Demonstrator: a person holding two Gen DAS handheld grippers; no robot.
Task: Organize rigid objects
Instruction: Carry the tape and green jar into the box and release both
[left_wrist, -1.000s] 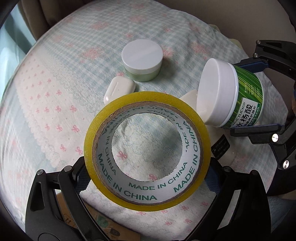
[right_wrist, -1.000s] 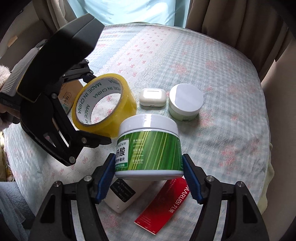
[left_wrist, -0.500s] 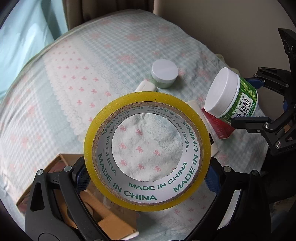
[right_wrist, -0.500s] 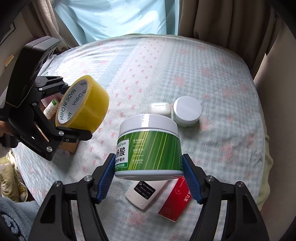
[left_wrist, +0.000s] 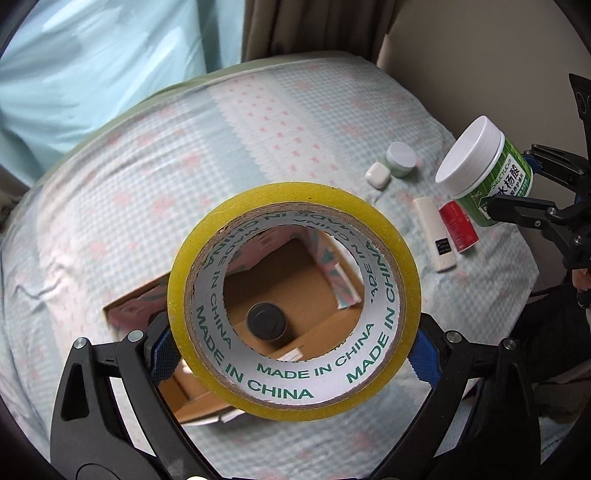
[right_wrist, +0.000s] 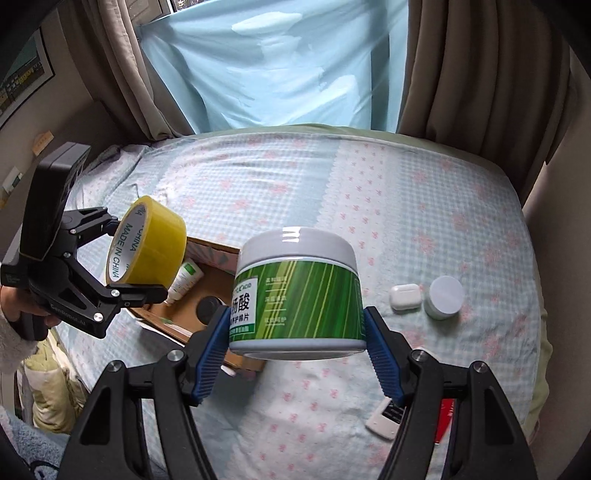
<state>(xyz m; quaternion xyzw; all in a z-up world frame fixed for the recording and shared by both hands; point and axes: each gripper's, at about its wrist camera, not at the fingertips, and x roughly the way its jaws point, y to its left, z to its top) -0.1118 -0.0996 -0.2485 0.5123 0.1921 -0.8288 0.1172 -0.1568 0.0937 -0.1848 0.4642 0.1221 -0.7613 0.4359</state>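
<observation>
over the bed (right_wrist: 424, 206), swung within a second from the small items to above the open cardboard box (left_wrist: 291, 273): left tool (left_wrist: 291, 354) clamping tape roll (left_wrist: 295, 295), right tool (right_wrist: 295, 332) gripping green jar (right_wrist: 295, 295), drop-off probably next.

Both tools are matte black angular frames with round silver screw heads at the joints. The left gripper (left_wrist: 293, 354) and right gripper (right_wrist: 295, 345) carry ribbed blue pads (right_wrist: 210, 356) inside the fingers. The left one bears faint white lettering on its frame, and a fuzzy white sleeve (right_wrist: 9, 345) covers the wrist behind it
</observation>
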